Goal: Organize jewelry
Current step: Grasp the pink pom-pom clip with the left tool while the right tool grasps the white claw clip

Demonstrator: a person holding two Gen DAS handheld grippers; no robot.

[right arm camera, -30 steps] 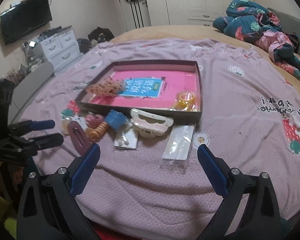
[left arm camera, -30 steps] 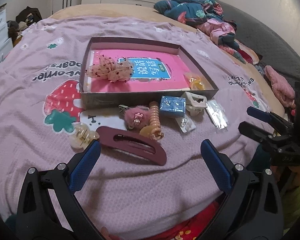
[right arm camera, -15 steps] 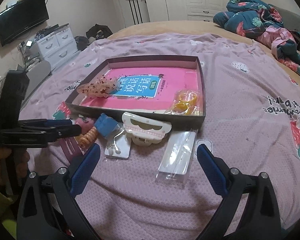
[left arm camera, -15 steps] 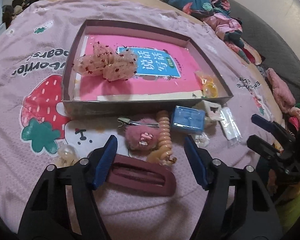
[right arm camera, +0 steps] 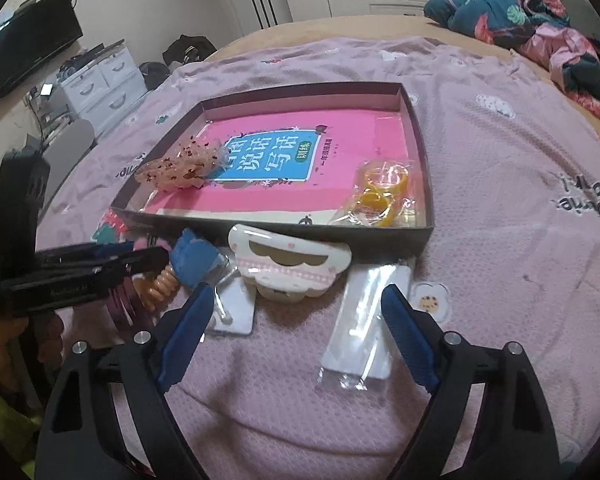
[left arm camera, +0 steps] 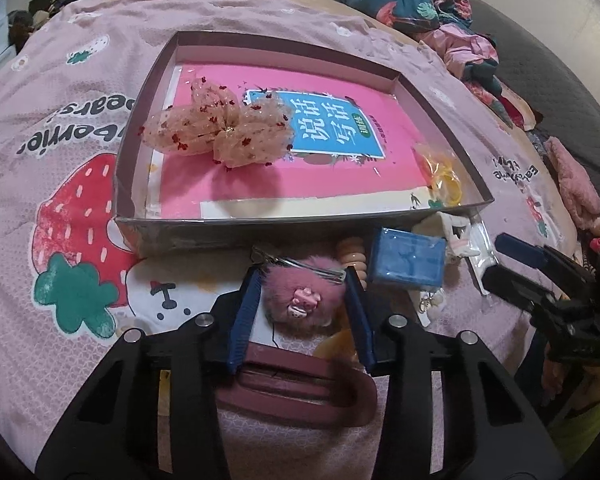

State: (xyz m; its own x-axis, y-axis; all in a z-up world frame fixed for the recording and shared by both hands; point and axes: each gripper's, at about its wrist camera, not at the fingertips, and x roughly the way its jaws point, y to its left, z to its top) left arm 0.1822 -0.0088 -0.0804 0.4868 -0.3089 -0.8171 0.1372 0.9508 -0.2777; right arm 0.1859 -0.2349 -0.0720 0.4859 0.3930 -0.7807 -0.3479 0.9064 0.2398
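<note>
1. Left gripper (left arm camera: 302, 280) is low over the pink blanket (left arm camera: 80, 80), blue fingers (left arm camera: 246, 304) narrowed on either side of the pink fluffy hair clip (left arm camera: 300, 300). Pads look touching the fur (firm clamp or not: can't tell).
2. The fluffy clip sits just near of the box (left arm camera: 236, 232) front wall, metal clip bar on its far side.
3. Maroon hair clip (left arm camera: 300, 392) lies nearer than the fluffy one, partly under the left gripper frame.
4. Right of the fluffy clip: beige spiral hair tie (left arm camera: 356, 256), then blue packet (left arm camera: 408, 260).
5. Inside the box: pink book (left arm camera: 340, 176), sheer dotted bow (left arm camera: 220, 128) at its left, yellow rings in a bag (right arm camera: 382, 192) at near right.
6. Right gripper (right arm camera: 296, 332) is released, jaws wide, holding nothing, hovering over the clear plastic sleeve (right arm camera: 364, 320).
7. White scalloped claw clip (right arm camera: 288, 268) rests against the box front, just left of the sleeve.
</note>
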